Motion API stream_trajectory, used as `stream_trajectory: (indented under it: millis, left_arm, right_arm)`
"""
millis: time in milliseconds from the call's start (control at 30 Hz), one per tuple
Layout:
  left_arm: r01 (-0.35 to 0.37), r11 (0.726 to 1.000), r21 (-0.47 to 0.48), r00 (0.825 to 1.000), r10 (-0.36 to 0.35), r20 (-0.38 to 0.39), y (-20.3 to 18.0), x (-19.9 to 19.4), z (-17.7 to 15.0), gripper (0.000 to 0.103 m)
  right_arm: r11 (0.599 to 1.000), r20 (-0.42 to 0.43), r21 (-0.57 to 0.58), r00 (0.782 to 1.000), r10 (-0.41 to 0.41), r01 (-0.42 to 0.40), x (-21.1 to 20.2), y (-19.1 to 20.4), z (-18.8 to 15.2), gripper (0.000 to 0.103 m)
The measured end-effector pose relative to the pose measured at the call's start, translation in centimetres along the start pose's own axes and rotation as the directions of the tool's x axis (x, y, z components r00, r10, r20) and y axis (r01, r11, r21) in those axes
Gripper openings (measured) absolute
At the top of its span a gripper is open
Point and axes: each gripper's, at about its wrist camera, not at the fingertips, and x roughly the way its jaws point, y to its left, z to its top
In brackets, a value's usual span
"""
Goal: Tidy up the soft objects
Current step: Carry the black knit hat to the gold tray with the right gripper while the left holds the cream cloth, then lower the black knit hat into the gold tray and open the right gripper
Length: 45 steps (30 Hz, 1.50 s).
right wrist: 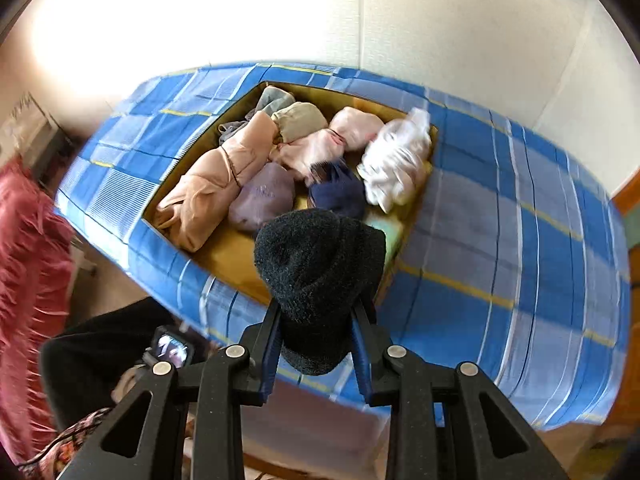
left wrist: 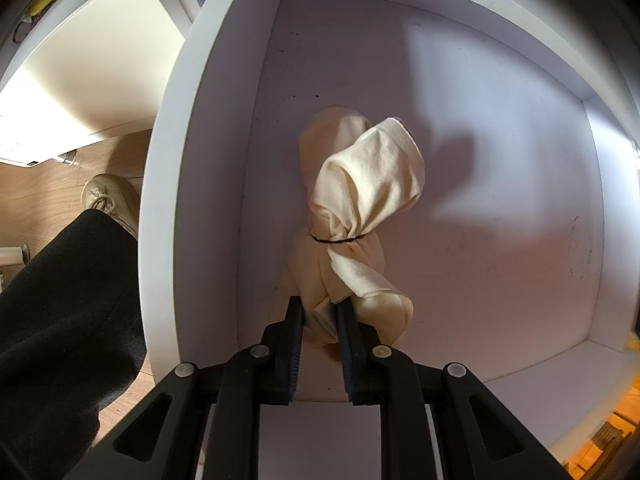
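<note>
In my left gripper [left wrist: 320, 312] I hold a cream bundle of socks [left wrist: 360, 208], bound round its middle by a thin black band [left wrist: 340, 240]. The jaws are pinched tight on the bundle's near end, and the rest of it hangs down over the pale floor of a white drawer [left wrist: 500, 220]. Whether its far end touches that floor I cannot tell. The drawer's white walls [left wrist: 172, 200] curve round it on every side, with a shadow cast across the floor to the right of the bundle. Outside the left wall I see my dark trouser leg [left wrist: 60, 320], a cream laced shoe [left wrist: 108, 200] and a wooden floor [left wrist: 48, 208].

My right gripper [right wrist: 316, 312] is clamped on a fuzzy black rolled sock [right wrist: 320, 272], the pads pressing into its sides while its rounded end sticks out ahead of the fingers. Beyond it lies a box [right wrist: 236, 256] with a brownish-yellow inside, full of soft rolled items: a long peach bundle [right wrist: 216, 184], a lilac one [right wrist: 262, 196], a navy one [right wrist: 338, 190], pink ones [right wrist: 320, 146], a beige one [right wrist: 300, 122] and a white crumpled one [right wrist: 396, 160]. The box sits on a blue plaid cloth [right wrist: 500, 240]. This view is blurred. A shaggy red textile [right wrist: 28, 280] hangs at the left edge.
</note>
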Motion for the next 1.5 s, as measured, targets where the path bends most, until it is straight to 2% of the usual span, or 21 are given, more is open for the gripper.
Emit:
stream_trajectory:
  millis: [233,400,700,833,967,1000,1133,1233,1333,1400,1500]
  left_arm:
    - [0.001,1.0,-0.001,1.0,-0.001,-0.001,-0.1,0.2,-0.1,0.017]
    - [0.0,1.0,-0.002,1.0,0.0,-0.001,-0.1,0.2,-0.1,0.017]
    - [0.0,1.0,-0.001,1.0,0.0,-0.003,-0.3,0.1,-0.1,0.017]
    - [0.0,1.0,0.0,1.0,0.0,-0.003,-0.3,0.1,0.0,0.017]
    - [-0.001,1.0,0.001,1.0,0.001,-0.004,-0.3,0.1,0.0,0.017]
    - [-0.001,1.0,0.001,1.0,0.001,-0.004,-0.3,0.1,0.0,0.017]
    - [-0.006,1.0,0.004,1.0,0.006,-0.007,-0.4,0.3,-0.1,0.017]
    - [-0.008,1.0,0.004,1.0,0.008,-0.008,-0.6,0.6,-0.2,0.017]
    - [-0.007,1.0,0.003,1.0,0.007,-0.008,-0.7,0.7,-0.3,0.017]
    - [-0.003,1.0,0.0,1.0,0.003,-0.007,-0.6,0.7,-0.3,0.017]
    - [0.005,1.0,-0.004,1.0,-0.005,-0.006,-0.3,0.9,-0.4,0.017]
  right_arm:
    - [0.997,-0.02,-0.065,0.999,-0.041,0.04,3.8,3.6,2.2,0.031]
    - [0.998,-0.049,-0.059,0.998,-0.026,0.023,6.0,4.6,2.3,0.031]
    - [0.993,-0.078,-0.116,0.996,-0.031,0.022,8.2,6.7,2.4,0.031]
    - [0.993,-0.099,-0.114,0.995,-0.031,0.02,9.6,6.5,2.6,0.031]
    - [0.992,-0.074,-0.101,0.994,-0.081,0.074,10.1,5.2,3.1,0.032]
    - [0.995,-0.071,-0.079,0.995,-0.063,0.057,10.0,4.6,3.2,0.033]
    - [0.994,-0.088,0.008,0.99,0.108,-0.107,8.9,2.3,3.0,0.037]
    - [0.985,-0.031,0.026,0.985,0.17,-0.17,6.7,1.2,2.6,0.037]
    - [0.982,0.019,0.034,0.983,0.184,-0.184,5.4,0.6,2.4,0.035]
    - [0.982,-0.005,0.024,0.983,0.186,-0.186,5.9,1.0,2.4,0.027]
    - [0.987,-0.032,-0.016,0.987,0.158,-0.159,7.1,2.4,2.1,0.02]
